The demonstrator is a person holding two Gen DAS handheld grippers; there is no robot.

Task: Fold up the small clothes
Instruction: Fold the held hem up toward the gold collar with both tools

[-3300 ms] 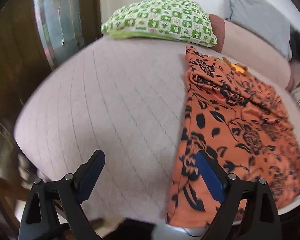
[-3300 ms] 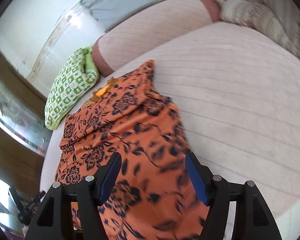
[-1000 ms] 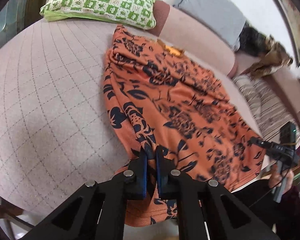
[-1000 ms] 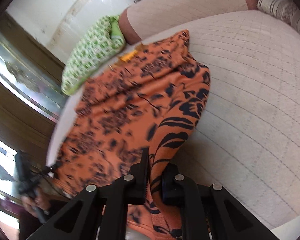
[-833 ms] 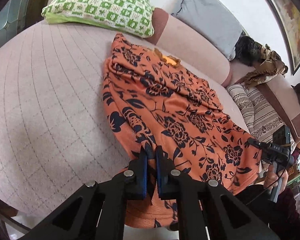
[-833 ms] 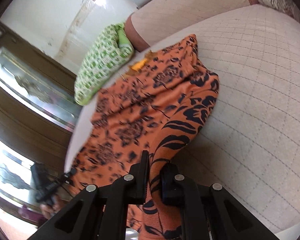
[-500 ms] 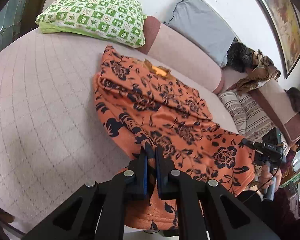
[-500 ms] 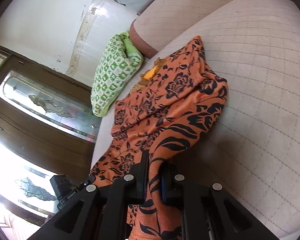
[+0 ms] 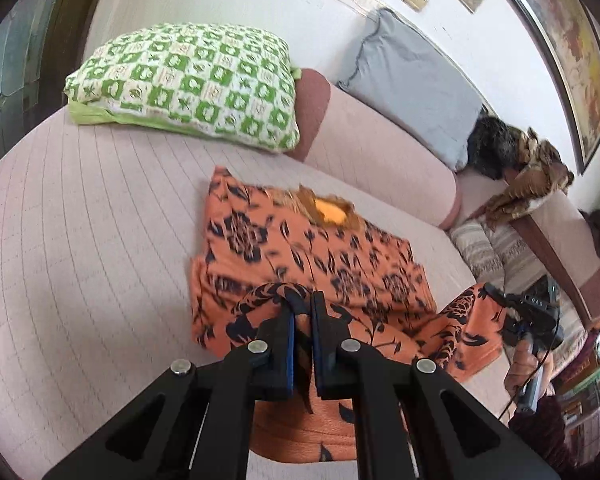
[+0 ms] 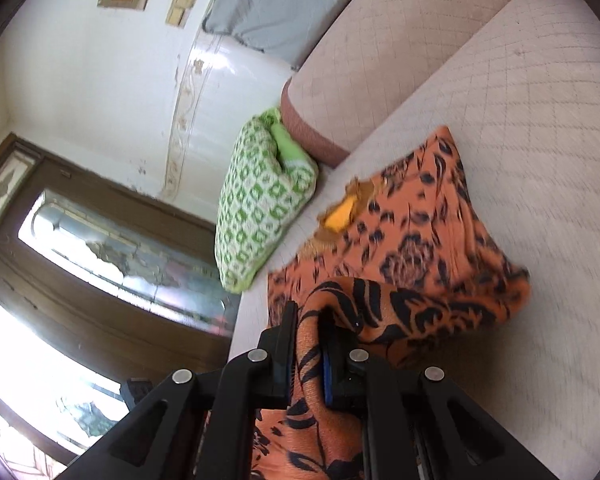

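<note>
Here the big pink sofa (image 9: pixel 80 240) holds an orange flowered dress (image 9: pixel 300 248), which lies on the seat with its near edge lifted up. A green checked pillow (image 9: pixel 188 84) sits behind the dress, by the backrest. The left tool (image 9: pixel 302 312) is pinched tight on the dress edge. The right tool (image 10: pixel 308 320) also squeezes a fold of the dress.

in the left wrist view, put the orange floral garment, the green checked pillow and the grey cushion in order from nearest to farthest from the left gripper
1. Orange floral garment: pinched in the left gripper.
2. Green checked pillow: beyond it, upper left.
3. Grey cushion: farthest, upper right on the sofa back.
</note>
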